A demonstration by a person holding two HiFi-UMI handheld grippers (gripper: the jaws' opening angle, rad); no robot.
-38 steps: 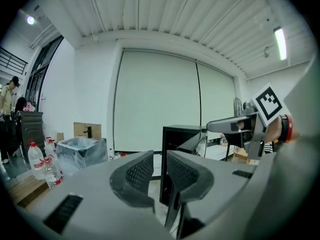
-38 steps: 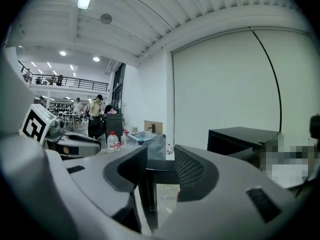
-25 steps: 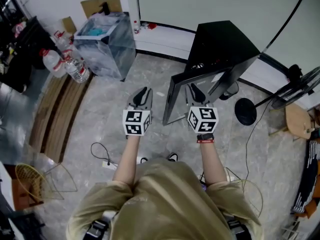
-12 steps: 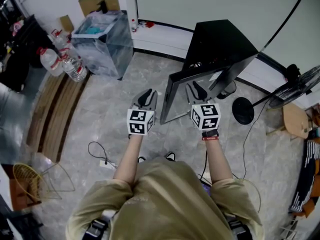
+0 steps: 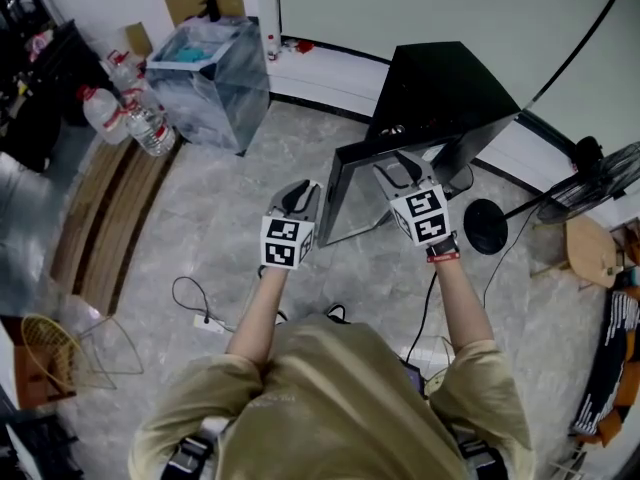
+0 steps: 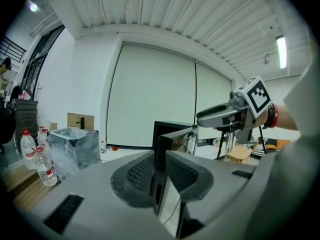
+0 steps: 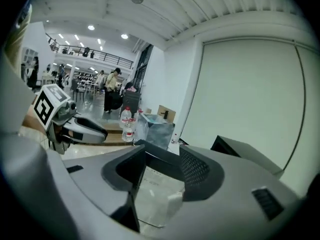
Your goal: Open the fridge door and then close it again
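A black mini fridge (image 5: 445,83) stands on the floor with its glossy door (image 5: 355,198) swung open toward me. My right gripper (image 5: 400,166) is at the door's top edge. Its jaws have just been opening, and the dark top edge (image 7: 160,160) lies between them without either pad pressing on it. My left gripper (image 5: 300,196) hovers just left of the door's free edge. Its jaws are a narrow gap apart and hold nothing. Through that gap the door's edge (image 6: 162,149) shows, beyond the left gripper (image 6: 159,171). The right gripper (image 6: 220,116) shows in that view too.
A clear plastic bin (image 5: 210,68) and water bottles (image 5: 130,118) stand at the far left by a cardboard box. Wooden boards (image 5: 110,218) lie along the left. A fan's base (image 5: 485,223) and a stool (image 5: 590,243) stand right of the fridge. A cable (image 5: 195,303) lies by my feet.
My right gripper has rolled, shifted a little right at the door's top and spread its jaws. My left gripper has moved closer to the door's free edge.
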